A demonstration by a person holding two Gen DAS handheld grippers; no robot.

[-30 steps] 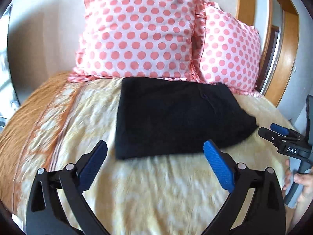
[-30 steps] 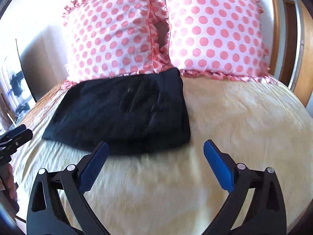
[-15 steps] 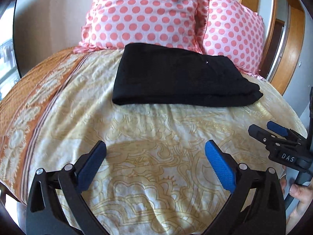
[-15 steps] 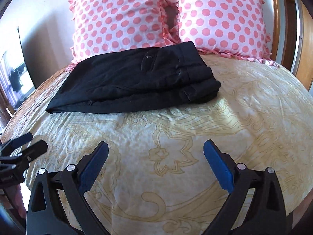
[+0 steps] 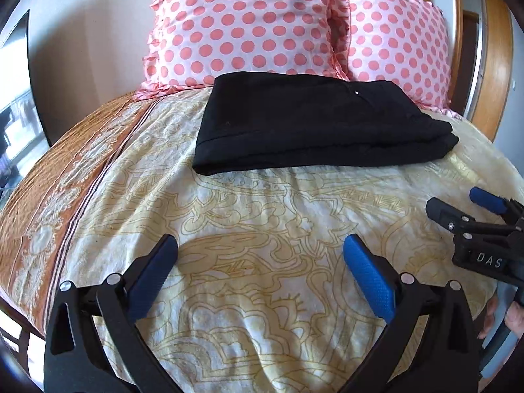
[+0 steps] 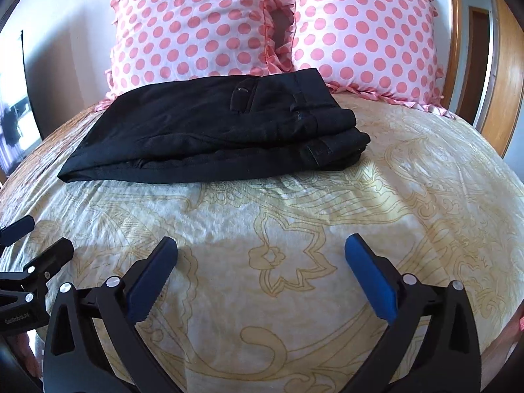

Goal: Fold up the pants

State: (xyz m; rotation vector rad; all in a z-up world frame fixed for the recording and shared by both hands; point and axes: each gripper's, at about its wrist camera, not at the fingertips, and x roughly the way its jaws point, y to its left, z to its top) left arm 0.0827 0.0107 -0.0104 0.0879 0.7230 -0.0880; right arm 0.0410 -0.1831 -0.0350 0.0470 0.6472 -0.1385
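Observation:
Black pants [image 5: 314, 124] lie folded into a flat stack on the yellow patterned bedspread [image 5: 262, 222], just in front of the pillows; in the right wrist view [image 6: 213, 134] the waistband and belt loops face right. My left gripper [image 5: 260, 245] is open and empty, low over the bedspread, well short of the pants. My right gripper [image 6: 260, 245] is also open and empty, equally far back. The right gripper shows at the right edge of the left wrist view [image 5: 478, 216], and the left gripper at the left edge of the right wrist view [image 6: 29, 262].
Two pink polka-dot pillows [image 5: 249, 29] [image 6: 360, 29] lean against the wall behind the pants. The bedspread has an orange border [image 5: 59, 177] at the left edge of the bed. A wooden door frame [image 5: 494, 75] stands at the right.
Both grippers have pulled back and dropped lower, away from the folded pants, which now look farther off. Both stayed open. The pants have not moved.

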